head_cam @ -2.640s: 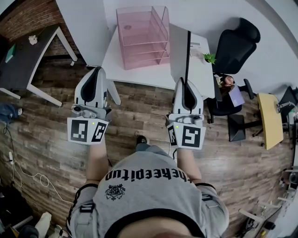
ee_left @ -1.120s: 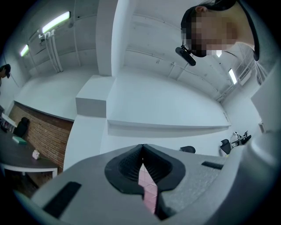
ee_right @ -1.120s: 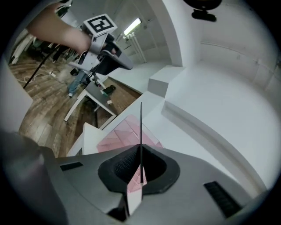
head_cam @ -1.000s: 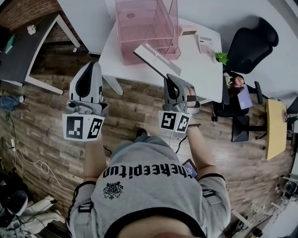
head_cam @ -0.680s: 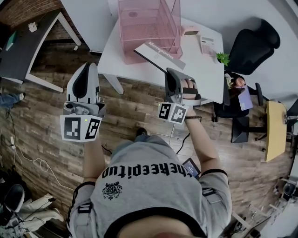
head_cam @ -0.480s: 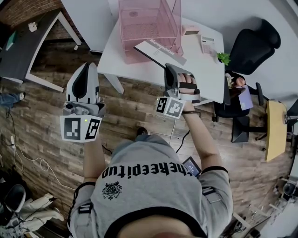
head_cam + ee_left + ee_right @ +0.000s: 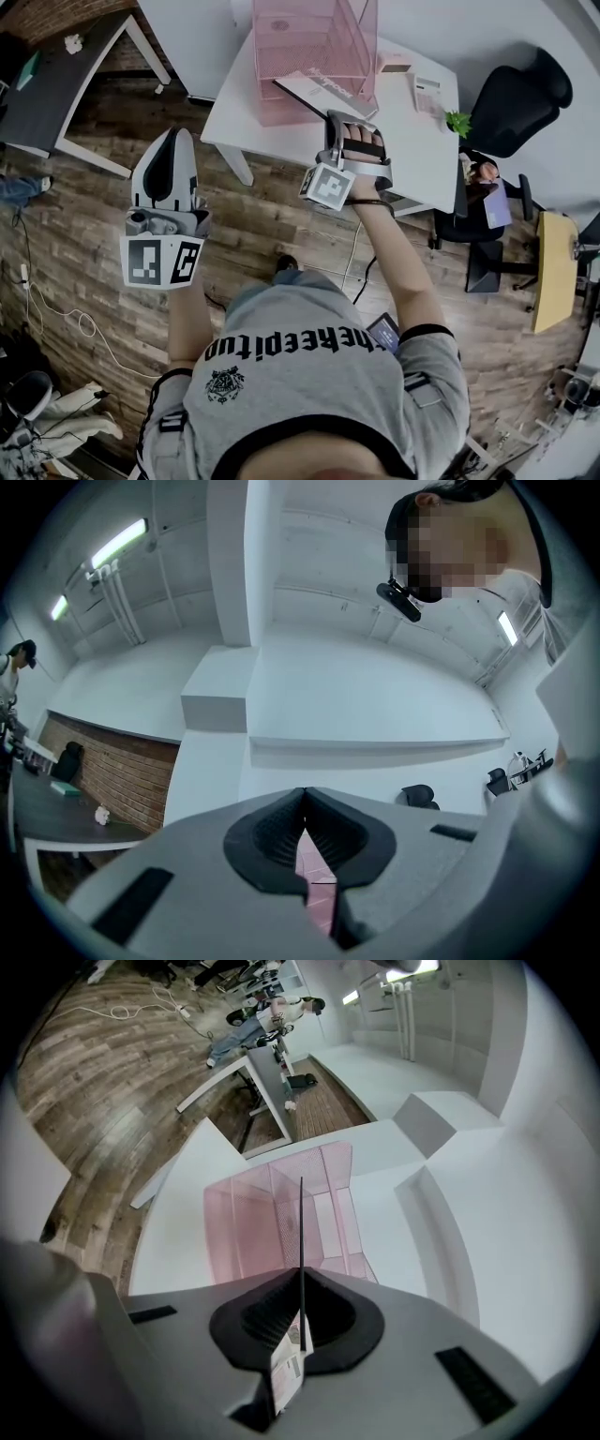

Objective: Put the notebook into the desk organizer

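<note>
The pink mesh desk organizer (image 7: 314,37) stands at the far edge of the white table (image 7: 412,150). My right gripper (image 7: 339,120) is shut on the near edge of the grey notebook (image 7: 323,92), which reaches out over the table, its far end in front of the organizer's lower tier. In the right gripper view the notebook (image 7: 301,1232) shows edge-on as a thin dark line running from the right gripper (image 7: 301,1283) toward the organizer (image 7: 248,1227). My left gripper (image 7: 172,139) hangs over the wooden floor left of the table. Its jaws (image 7: 303,796) meet at the tips with nothing held.
Behind the notebook on the table lie a small pink box (image 7: 394,64), a calculator-like item (image 7: 427,94) and a small green plant (image 7: 459,122). A black office chair (image 7: 520,94) stands to the right, a dark desk (image 7: 56,103) to the left.
My right gripper has carried the notebook forward over the table toward the organizer and rolled, so the notebook now lies flatter. The left gripper has barely shifted.
</note>
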`<state>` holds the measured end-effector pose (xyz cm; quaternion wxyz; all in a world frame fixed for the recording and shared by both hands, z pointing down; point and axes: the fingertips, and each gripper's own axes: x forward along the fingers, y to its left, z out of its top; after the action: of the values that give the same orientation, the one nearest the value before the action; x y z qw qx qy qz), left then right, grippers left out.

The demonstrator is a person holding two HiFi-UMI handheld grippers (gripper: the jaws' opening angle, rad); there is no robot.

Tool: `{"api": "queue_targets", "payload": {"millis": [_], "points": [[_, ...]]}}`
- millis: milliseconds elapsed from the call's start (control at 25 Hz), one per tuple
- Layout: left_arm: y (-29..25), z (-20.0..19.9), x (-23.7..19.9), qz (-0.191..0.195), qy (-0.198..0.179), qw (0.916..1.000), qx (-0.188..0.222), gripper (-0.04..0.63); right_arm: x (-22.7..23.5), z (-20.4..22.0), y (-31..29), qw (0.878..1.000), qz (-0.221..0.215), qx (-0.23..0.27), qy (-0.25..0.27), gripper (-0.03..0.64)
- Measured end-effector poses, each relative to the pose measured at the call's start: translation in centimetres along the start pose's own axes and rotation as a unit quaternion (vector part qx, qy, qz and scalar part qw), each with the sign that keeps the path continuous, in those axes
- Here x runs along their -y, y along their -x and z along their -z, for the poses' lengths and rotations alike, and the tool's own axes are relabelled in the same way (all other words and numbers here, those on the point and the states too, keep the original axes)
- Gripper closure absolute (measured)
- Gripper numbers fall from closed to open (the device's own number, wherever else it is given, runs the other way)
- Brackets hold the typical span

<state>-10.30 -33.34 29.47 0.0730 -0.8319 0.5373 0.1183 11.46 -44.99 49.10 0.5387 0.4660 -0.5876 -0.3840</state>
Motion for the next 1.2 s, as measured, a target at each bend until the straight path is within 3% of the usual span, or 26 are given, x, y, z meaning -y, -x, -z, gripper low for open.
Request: {"api": "queue_targets", "payload": {"millis": [480,1040,1200], "points": [[1.0,0.3,-1.7,-0.020,-0.001,0.9998,-0.008,0.591,-0.4,-2.4,-3.3,0.999,-0.018,-0.022,0.014,0.609],[3.3,-0.1,-4.9,-0.068,-0.017,0.9974,-0.017,0.591,0.3,-4.2,-7.9,0.998,-0.034,-0.042,-0.028,0.607],[3.4,-0.1,-5.4,-0.074,-0.020,0.9969,-0.019,0.591,-0.1,-4.5,-8.7,0.995,-0.052,-0.039,-0.073,0.607]]}}
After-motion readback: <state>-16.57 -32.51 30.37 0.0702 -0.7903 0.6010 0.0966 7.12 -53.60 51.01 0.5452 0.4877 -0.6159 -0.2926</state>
